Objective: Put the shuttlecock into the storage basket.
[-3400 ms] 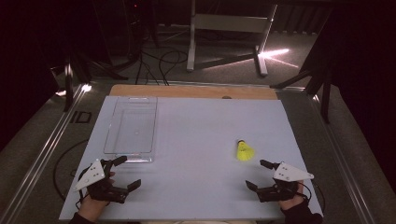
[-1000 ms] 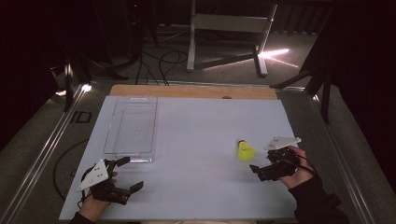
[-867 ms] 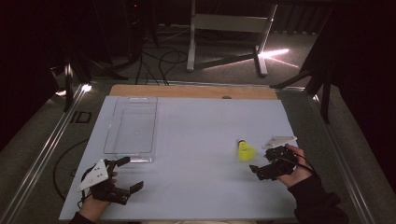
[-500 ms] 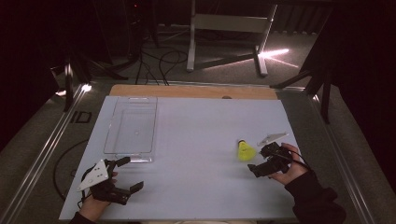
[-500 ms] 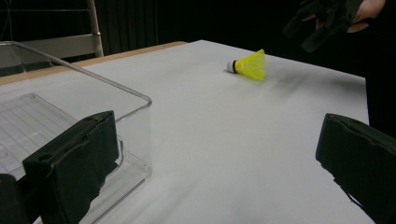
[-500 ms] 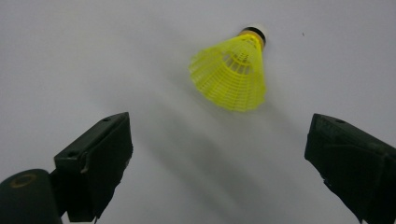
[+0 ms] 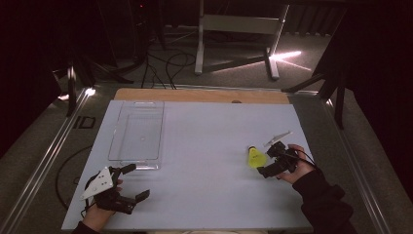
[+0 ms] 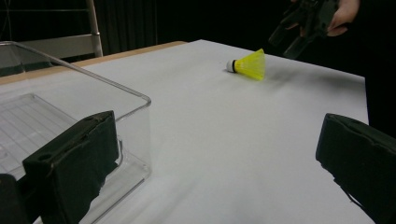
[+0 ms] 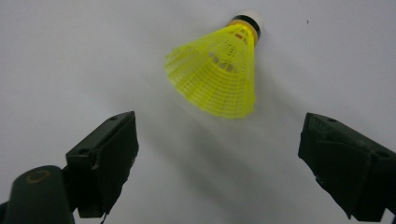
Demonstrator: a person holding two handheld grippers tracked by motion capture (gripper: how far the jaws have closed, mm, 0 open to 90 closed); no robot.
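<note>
Jaws spread wide and holding nothing, your right gripper (image 7: 273, 161) hangs just beside the yellow shuttlecock (image 7: 254, 158), which lies on its side on the pale sheet (image 7: 209, 146) at the right of the table, well apart from the clear tray (image 7: 139, 134). From the right gripper view the shuttlecock (image 9: 219, 70) sits ahead of the two black pads, apart from both, its open skirt toward you and its cap pointing away.

You appear to be at the approach step of a pick-up, with the grasp not yet made. The next move calls for bringing the jaws forward until the skirt lies between them, then closing gently; the likely destination is the tray, though that is a judgement from the layout alone.

Your left gripper (image 7: 127, 183) rests low at the near left corner of the sheet, its jaws likewise wide apart and empty, just beside the tray's near end (image 8: 135, 100).

The shuttlecock's skirt is a thin plastic lattice, flared and ribbed, and will probably give under a hard squeeze; its cap is rounded and white with a dark band behind it. The tray is rigid transparent plastic, rectangular, with rounded corners and what seems a ridged floor, though the glare makes that hard to confirm. The sheet is matte and smooth.
</note>
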